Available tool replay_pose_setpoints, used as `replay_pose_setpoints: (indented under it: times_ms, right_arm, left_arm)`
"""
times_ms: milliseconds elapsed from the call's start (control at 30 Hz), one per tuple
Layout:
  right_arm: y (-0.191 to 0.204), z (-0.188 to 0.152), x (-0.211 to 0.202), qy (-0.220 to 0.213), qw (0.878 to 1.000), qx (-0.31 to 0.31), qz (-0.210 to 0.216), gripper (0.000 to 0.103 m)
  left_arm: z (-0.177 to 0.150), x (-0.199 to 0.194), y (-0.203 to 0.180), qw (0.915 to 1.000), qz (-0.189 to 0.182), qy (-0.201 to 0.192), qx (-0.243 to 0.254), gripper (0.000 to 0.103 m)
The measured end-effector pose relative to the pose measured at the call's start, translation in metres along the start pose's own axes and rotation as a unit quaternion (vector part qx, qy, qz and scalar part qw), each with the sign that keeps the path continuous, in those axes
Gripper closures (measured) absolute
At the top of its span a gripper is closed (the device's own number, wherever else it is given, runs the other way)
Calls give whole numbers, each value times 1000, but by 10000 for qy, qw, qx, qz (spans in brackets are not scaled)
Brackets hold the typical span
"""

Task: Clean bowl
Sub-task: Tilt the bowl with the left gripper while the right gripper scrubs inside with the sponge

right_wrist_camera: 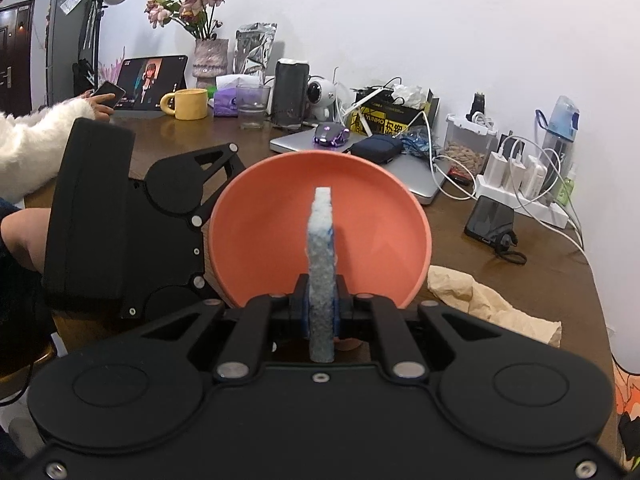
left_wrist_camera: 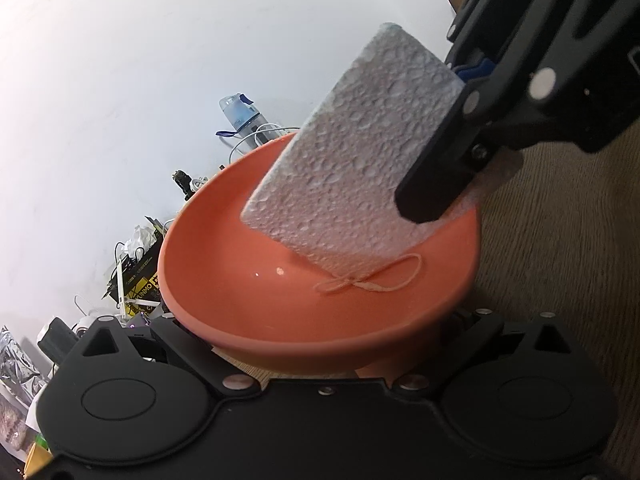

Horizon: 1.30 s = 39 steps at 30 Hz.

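An orange bowl is held tilted above the table by my left gripper, whose fingers are shut on its near rim. My right gripper is shut on a white and blue sponge and holds it edge-on inside the bowl. In the left wrist view the sponge has its lower end against the bowl's inner wall, with its string loop lying on the orange surface. The right gripper's finger clamps the sponge from the upper right.
The brown table carries a crumpled paper, a phone, a power strip with chargers, a laptop with a mouse, a glass, a yellow mug, a tablet and a vase. A person's arm rests at far left.
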State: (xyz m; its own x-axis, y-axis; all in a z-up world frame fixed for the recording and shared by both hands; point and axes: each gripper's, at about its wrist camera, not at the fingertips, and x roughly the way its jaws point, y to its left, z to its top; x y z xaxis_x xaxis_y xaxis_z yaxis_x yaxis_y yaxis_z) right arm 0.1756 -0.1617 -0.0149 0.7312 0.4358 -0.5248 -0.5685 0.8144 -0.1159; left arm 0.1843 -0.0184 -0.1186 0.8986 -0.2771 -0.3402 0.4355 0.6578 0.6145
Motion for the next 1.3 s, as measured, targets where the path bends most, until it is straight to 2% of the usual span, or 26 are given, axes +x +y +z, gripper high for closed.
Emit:
replay_pose_setpoints:
  times_ms: [67, 167, 300, 367, 467, 533, 733, 867, 1000, 1133, 1300]
  right_arm:
    - [3, 2, -3, 90, 9997, -201, -68, 92]
    - [13, 8, -9, 406, 9942, -988, -159, 92]
    - [30, 15, -13, 950, 9722, -2129, -218, 92]
    - [39, 19, -12, 1173, 9595, -2560, -107, 92]
    - [54, 30, -10, 1280, 9482, -2896, 254, 92]
    - [64, 37, -4, 1168, 9379, -3264, 161, 92]
    - [36, 54, 11, 1143, 9383, -3244, -362, 92]
    - [19, 47, 5, 1444, 9362, -3164, -514, 92]
    - [26, 30, 1, 1654, 9364, -3092, -133, 92]
    - [41, 29, 3, 1544, 9403, -3018, 320, 92]
    - [47, 39, 18, 1302, 9377, -3219, 119, 92]
  left_arm:
    - [0, 0, 0, 10000, 4, -6, 3, 3]
    - [0, 0, 1, 10000, 9, -14, 8, 3]
    - [-1, 0, 2, 10000, 9, -15, 5, 3]
    - [-1, 0, 2, 10000, 10, -16, 6, 3]
    - [-1, 0, 3, 10000, 11, -15, 4, 3]
    - [-1, 0, 4, 10000, 13, -16, 5, 3]
    - [-1, 0, 5, 10000, 12, -18, 6, 3]
    - [-1, 1, 7, 10000, 10, -17, 1, 3]
    - [-2, 1, 9, 10000, 8, -16, -1, 3]
    - [-3, 1, 11, 10000, 11, -15, -1, 3]
    - [-4, 1, 13, 10000, 13, -12, -3, 3]
